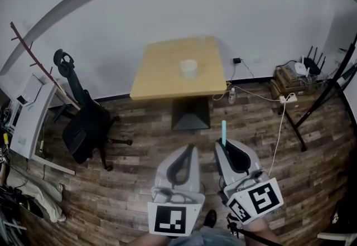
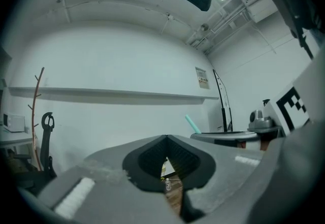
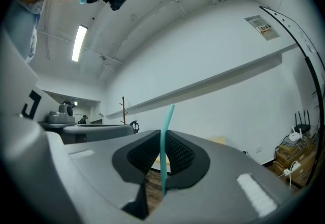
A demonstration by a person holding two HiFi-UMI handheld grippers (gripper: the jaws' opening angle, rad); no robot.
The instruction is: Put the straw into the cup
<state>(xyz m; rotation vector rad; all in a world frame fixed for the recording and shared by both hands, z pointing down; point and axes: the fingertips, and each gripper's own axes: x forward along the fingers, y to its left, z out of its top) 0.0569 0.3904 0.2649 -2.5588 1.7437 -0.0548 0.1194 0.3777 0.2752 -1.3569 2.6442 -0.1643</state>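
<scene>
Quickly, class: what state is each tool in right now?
Left tool: closed, holding nothing.
Right tool: closed on the teal straw.

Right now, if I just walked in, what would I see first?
A bright teal straw sticks up from the shut jaws of the right gripper, low in the head view. Ahead, a white cup stands alone on a wooden table near the wall. The left gripper is shut and empty.

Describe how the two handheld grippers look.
Both the left gripper and the right gripper have light grey bodies tapering to rounded jaws lined with black ribbed pads. Each carries a white cube printed with black square markers.
</scene>
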